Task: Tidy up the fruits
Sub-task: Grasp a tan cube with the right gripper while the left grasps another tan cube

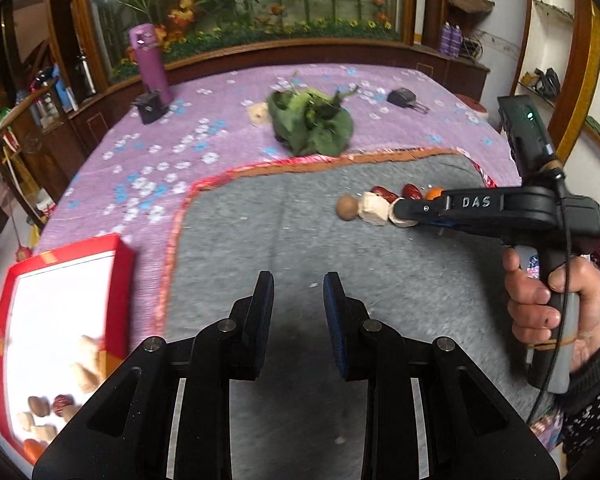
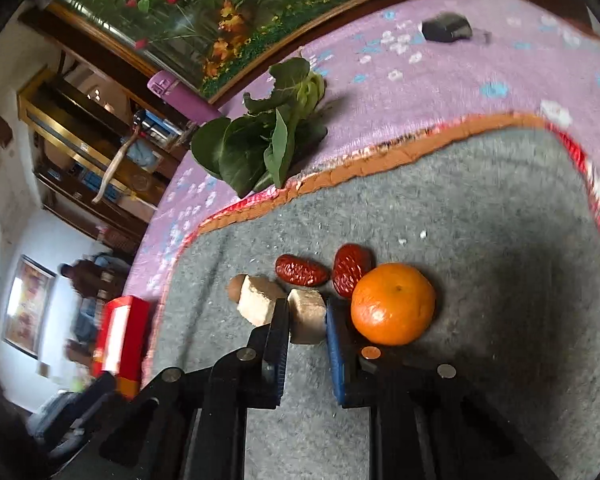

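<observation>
Your right claw (image 2: 307, 312) has closed on a pale beige cut chunk (image 2: 307, 314) at lower centre of the right wrist view, beside the round orange mandarin (image 2: 393, 303). Your left claw (image 1: 298, 292) hangs empty, jaws slightly apart. Next, I judge, lift it clear and carry it to the red-rimmed white box (image 1: 120, 280), lower left of the left wrist view.

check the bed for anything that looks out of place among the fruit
The leafy greens lie loose on the purple floral cover, off the grey mat where the fruit sits. One pale chunk lies beside them, apart from the row by the orange.
</observation>
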